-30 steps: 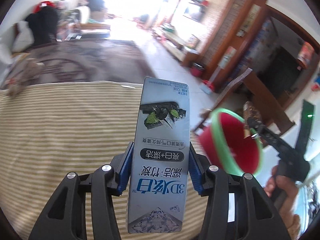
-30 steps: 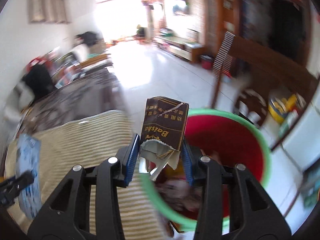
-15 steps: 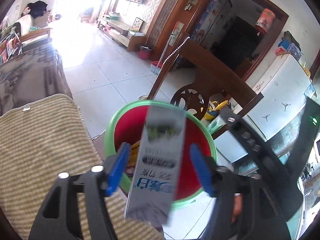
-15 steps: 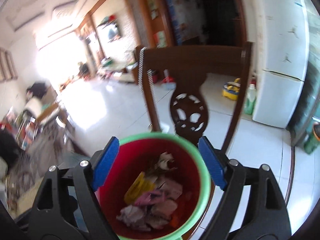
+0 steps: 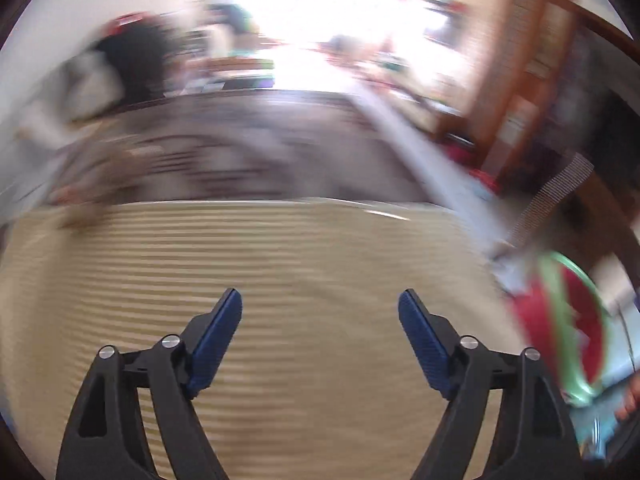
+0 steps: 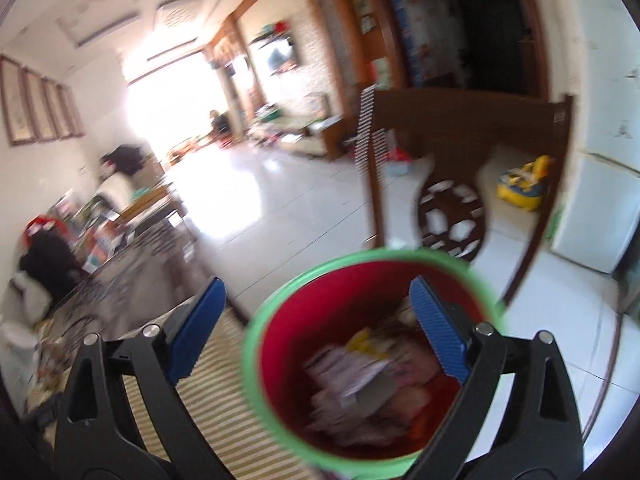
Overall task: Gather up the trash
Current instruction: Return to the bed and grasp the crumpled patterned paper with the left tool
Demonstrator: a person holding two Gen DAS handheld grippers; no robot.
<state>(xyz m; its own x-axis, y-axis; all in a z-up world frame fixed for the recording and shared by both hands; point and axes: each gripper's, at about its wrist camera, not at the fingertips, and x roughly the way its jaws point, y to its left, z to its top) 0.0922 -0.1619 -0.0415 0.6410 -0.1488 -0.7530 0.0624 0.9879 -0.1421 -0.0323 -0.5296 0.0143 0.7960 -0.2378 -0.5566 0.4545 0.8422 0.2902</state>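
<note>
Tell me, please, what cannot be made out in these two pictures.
- Left wrist view: the whole room is smeared by motion blur; the bucket is blurred and cut by the right edge.
- Right wrist view: the trash in the bucket is too blurred to tell apart.
- The striped cloth: blur hides any small litter.

Left tool (image 5: 320, 308) opening, empty, right tool (image 6: 318, 300) likewise, apparently.

Both boxes are gone from my hands now. My left gripper (image 5: 320, 304) and right gripper (image 6: 318, 294) are opening, empty; paper trash (image 6: 360, 376) fills the red bucket (image 6: 276, 344).
</note>
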